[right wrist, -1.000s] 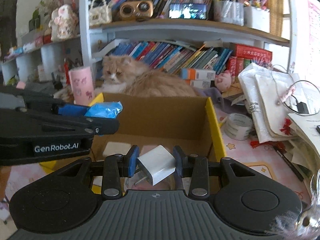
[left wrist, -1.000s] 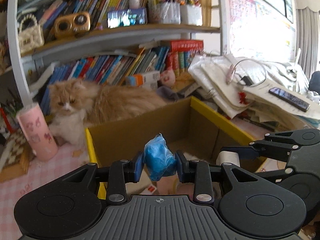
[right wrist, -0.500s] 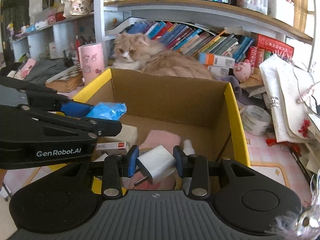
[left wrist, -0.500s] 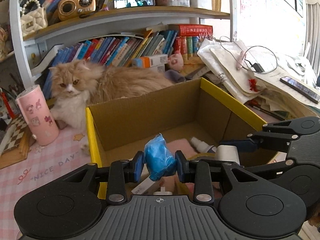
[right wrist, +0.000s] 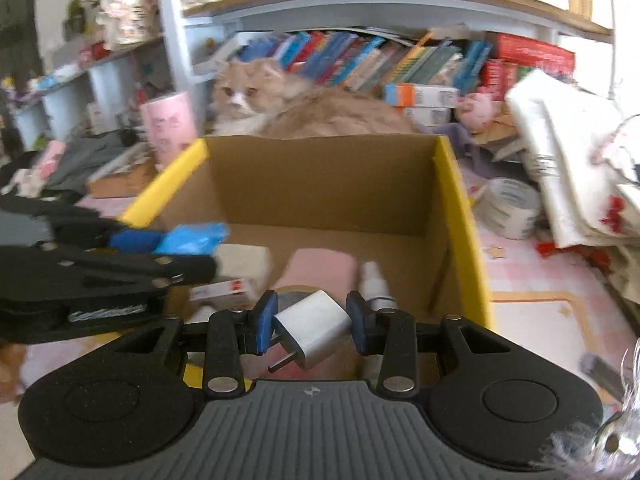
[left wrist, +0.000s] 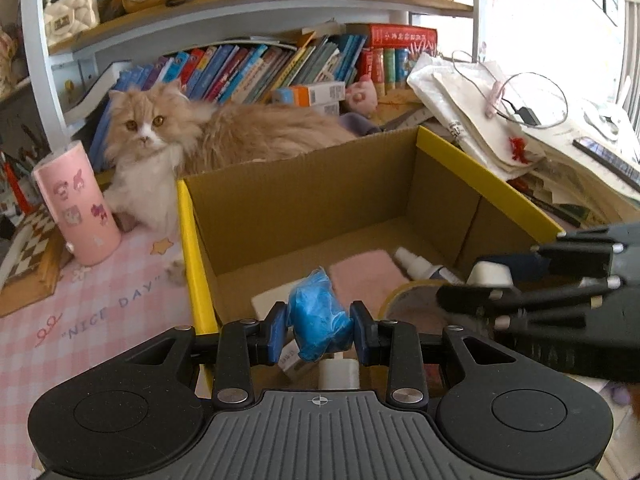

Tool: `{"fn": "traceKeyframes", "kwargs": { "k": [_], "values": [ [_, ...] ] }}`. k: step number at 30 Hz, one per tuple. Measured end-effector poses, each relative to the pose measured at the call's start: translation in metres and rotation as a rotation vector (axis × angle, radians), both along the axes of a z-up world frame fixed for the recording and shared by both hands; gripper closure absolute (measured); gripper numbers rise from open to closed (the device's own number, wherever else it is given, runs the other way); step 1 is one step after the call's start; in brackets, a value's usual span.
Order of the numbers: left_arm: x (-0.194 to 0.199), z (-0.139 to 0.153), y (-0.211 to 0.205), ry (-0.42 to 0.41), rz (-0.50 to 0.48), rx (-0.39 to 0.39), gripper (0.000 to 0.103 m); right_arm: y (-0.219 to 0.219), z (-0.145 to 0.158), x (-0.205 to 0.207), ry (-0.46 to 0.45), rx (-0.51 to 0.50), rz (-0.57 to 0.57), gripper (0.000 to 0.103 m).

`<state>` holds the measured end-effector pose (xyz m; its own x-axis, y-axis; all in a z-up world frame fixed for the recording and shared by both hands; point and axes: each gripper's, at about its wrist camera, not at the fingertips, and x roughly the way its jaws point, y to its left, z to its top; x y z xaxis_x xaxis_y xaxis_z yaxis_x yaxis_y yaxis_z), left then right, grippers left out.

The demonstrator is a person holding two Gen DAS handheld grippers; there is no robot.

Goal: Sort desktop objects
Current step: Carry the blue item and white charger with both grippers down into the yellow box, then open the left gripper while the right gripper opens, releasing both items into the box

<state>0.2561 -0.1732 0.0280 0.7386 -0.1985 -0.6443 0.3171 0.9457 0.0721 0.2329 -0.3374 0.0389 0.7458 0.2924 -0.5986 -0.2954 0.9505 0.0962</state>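
The left gripper (left wrist: 319, 328) gripped a crumpled blue bag (left wrist: 318, 326) and the right gripper (right wrist: 311, 322) clamped a white charger (right wrist: 314, 326), both over the cardboard box (left wrist: 486, 178).

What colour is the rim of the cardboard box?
Yellow. The box rim has a yellow edge on its side walls, clearest in the left wrist view.

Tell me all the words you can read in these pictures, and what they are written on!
"NICE DAY": on the pink checked tablecloth, left of the cardboard box.
Book spines on the shelf: too small to read.
Red box above the books: print blurred.
Orange and white carton: too small.
Small white box inside the cardboard box: blurred.
Lettering on the left gripper: blurred.
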Motion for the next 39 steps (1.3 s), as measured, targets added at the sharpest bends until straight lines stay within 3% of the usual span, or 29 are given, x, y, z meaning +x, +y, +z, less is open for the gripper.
{"fn": "traceKeyframes", "kwargs": {
  "k": [14,18,27,31,39],
  "values": [
    [-0.003,0.000,0.000,-0.006,-0.002,-0.010,0.069,0.003,-0.006,0.016,0.065,-0.043,-0.003,0.068],
    [-0.011,0.008,0.002,-0.056,0.012,-0.035,0.066,0.005,-0.004,0.009,0.039,-0.047,-0.024,0.067],
    [-0.032,0.032,0.005,-0.190,0.070,-0.071,0.049,0.002,0.014,-0.008,-0.041,-0.019,-0.049,0.057],
    [-0.049,0.037,0.008,-0.232,0.119,-0.076,0.031,-0.001,0.019,-0.018,-0.067,-0.013,-0.064,0.048],
    [-0.075,0.042,0.023,-0.255,0.182,-0.083,0.023,-0.001,0.022,-0.044,-0.095,-0.007,-0.096,0.044]
  ]
}}
